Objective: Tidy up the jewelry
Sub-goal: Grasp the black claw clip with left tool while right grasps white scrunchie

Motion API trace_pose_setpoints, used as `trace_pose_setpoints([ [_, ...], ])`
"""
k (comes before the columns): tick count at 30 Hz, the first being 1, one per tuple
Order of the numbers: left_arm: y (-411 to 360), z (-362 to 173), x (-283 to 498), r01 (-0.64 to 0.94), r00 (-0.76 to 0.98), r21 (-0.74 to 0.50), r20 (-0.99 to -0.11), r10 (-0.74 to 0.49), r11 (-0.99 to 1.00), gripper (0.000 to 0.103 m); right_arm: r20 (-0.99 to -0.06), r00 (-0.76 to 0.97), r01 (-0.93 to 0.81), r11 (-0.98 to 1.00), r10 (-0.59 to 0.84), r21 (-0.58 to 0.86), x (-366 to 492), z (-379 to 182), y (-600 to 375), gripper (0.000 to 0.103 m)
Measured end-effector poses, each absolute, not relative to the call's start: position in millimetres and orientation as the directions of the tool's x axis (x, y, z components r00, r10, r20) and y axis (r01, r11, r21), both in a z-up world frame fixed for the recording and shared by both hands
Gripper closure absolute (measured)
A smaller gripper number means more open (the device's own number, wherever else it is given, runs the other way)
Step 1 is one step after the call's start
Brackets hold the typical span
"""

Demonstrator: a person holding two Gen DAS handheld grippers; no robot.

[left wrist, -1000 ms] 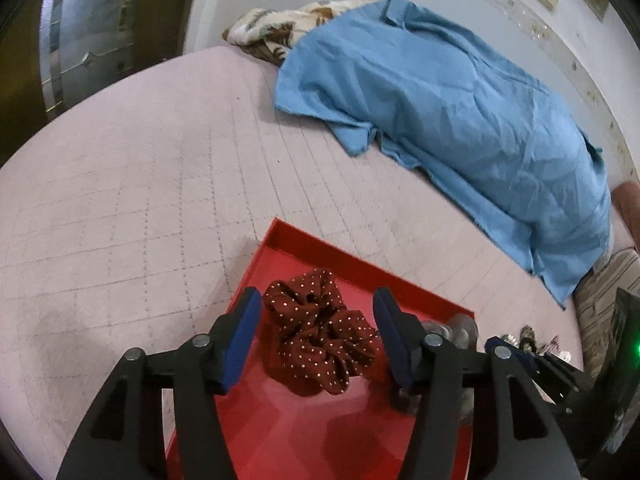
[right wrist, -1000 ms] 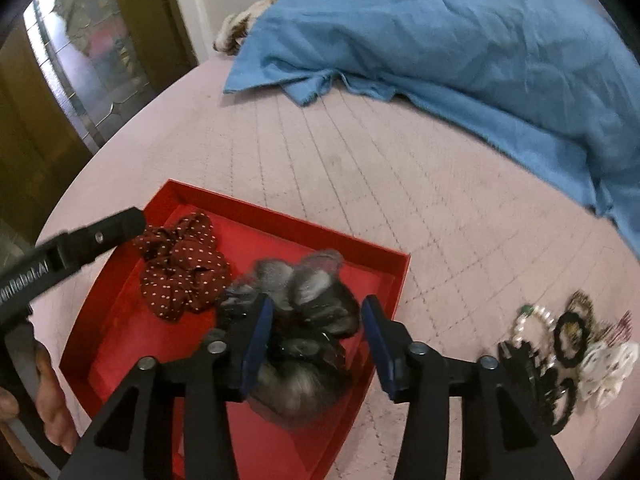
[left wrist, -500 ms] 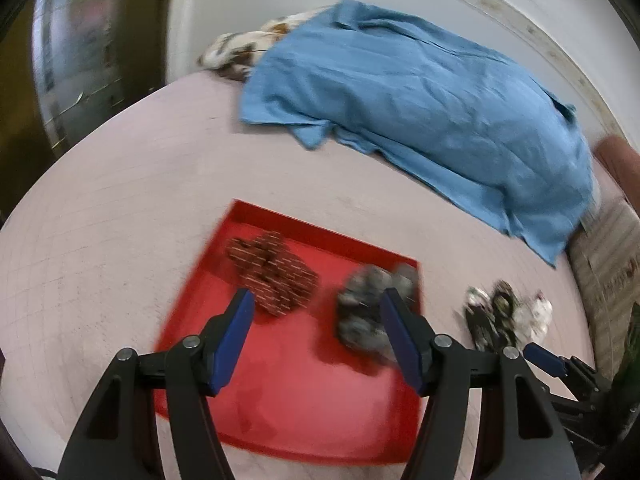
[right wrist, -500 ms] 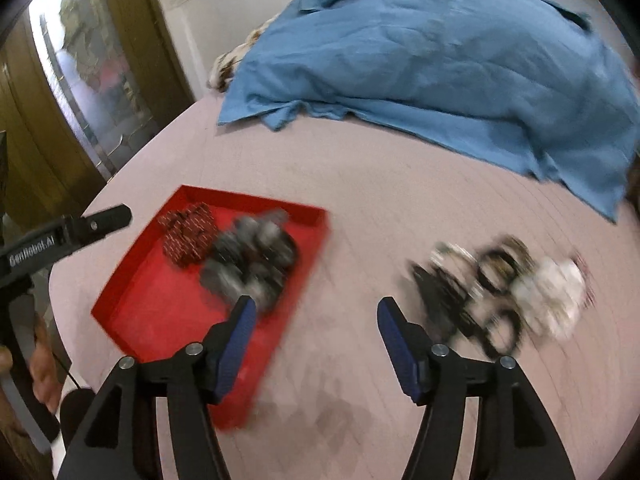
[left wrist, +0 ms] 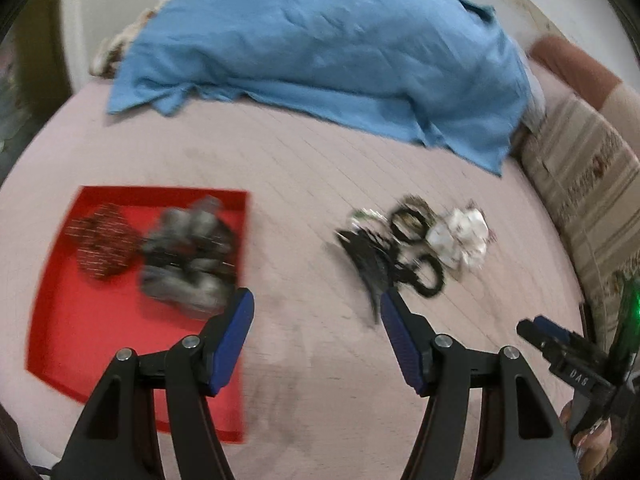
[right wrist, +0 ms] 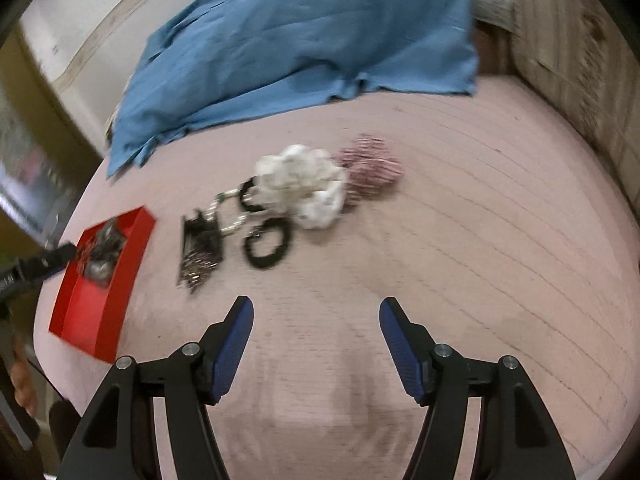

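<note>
Both grippers are hovering over the pink quilted bedspread (right wrist: 460,240) with their blue-padded jaws spread wide and nothing between them.

The left gripper (left wrist: 316,320) is hanging just off the near right corner of the red tray (left wrist: 80,320), above bare bedspread. Inside the tray, a dark red dotted scrunchie (left wrist: 102,242) is lying toward the far left, and a grey furry scrunchie (left wrist: 188,256) is sitting beside it, pressed toward the tray's right wall; the two look to be touching, though motion blur is making that hard to judge. The left gripper's left finger is showing just in front of the grey scrunchie.

To the right of the tray, well apart from it, a cluster of loose pieces is lying on the bedspread. Nearest the tray is a black comb-like hair clip (right wrist: 200,248), then a black hair tie (right wrist: 268,248) just beside it, a pearl bracelet (right wrist: 228,216) behind them, a white scrunchie (right wrist: 304,188) farther out, and a pink striped scrunchie (right wrist: 372,168) farthest from the tray, touching the white one.

The right gripper (right wrist: 316,320) is hovering to the right of the tray, with the cluster lying ahead of its fingertips and slightly to the left; the black hair tie is the closest piece.

A blue sheet (left wrist: 320,48) is lying bunched across the far side of the bedspread, beyond the tray.
</note>
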State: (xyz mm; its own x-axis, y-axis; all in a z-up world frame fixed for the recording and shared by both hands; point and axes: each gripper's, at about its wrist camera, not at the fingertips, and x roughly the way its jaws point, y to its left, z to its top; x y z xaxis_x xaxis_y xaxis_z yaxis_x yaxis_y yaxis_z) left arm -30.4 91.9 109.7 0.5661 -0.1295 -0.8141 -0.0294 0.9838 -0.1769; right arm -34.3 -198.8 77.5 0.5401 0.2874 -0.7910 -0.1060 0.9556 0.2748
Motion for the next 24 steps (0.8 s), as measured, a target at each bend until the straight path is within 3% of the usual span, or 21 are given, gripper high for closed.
trace_pose_setpoints([
  [18,29,38,38,0.048,0.459,-0.135,-0.877,-0.142,0.99,0.038,-0.756,0.57,-0.102,0.941,0.321,0.323,61,55,-195,0.034],
  [20,28,35,42,0.049,0.459,-0.137,-0.877,-0.144,0.989,0.038,-0.76,0.568,-0.102,0.943,0.317,0.317,70,50,-192,0.037],
  [24,28,31,47,0.057,0.465,-0.151,-0.871,-0.16,0.987,0.041,-0.766,0.555,-0.11,0.941,0.325,0.32,81,45,-186,0.056],
])
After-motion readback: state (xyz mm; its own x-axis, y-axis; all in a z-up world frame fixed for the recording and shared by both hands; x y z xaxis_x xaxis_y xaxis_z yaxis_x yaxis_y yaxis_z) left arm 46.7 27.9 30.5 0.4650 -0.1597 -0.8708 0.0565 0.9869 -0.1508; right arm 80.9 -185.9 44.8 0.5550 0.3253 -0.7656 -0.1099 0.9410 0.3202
